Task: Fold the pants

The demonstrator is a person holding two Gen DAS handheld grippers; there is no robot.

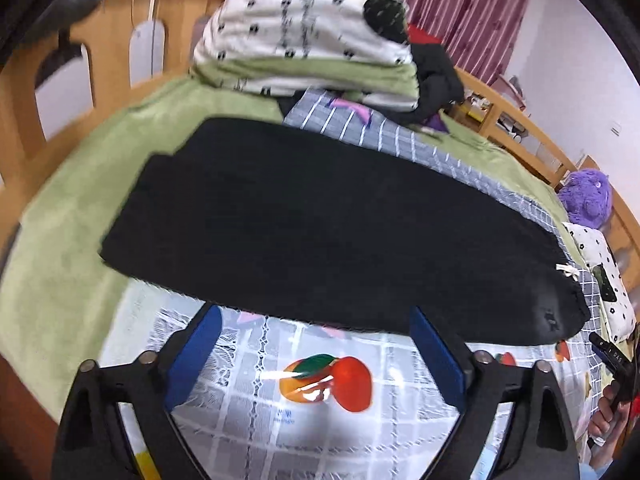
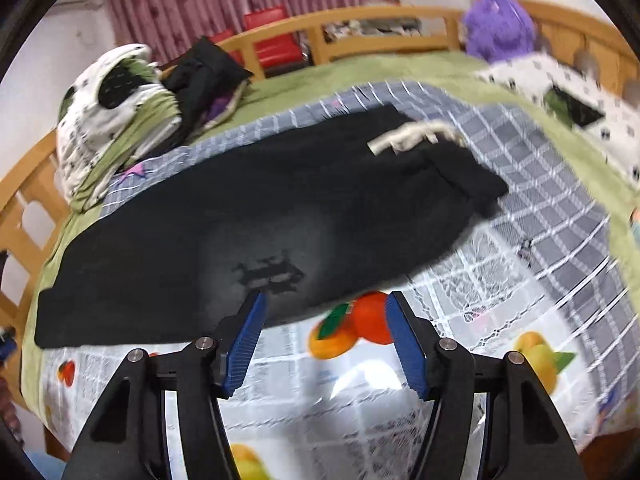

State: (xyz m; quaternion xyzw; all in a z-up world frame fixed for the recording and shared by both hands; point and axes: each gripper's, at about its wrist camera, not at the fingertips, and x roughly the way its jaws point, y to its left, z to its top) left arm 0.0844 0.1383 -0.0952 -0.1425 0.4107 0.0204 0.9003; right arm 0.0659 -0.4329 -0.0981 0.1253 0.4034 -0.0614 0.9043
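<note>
Black pants (image 1: 320, 232) lie flat as one long strip, folded lengthwise, just ahead of both grippers. Left gripper (image 1: 316, 344) jaws wide apart, holding nothing, tips at the pants' near edge. Right gripper (image 2: 325, 312) also wide, empty, tips at the near edge by the waist end; white drawstring (image 2: 412, 136) beyond. Fruit-print cover (image 2: 360, 380) lies bare under both grippers; green blanket (image 1: 60, 280) further left.

We saw a wood-railed bed (image 2: 380, 24) under a green blanket (image 1: 60, 280). On it: a fruit-print cloth (image 1: 280, 420) right below our claws, a grey checked sheet (image 2: 540, 152) beyond it, black pants (image 1: 320, 232) laid across both just ahead.
</note>
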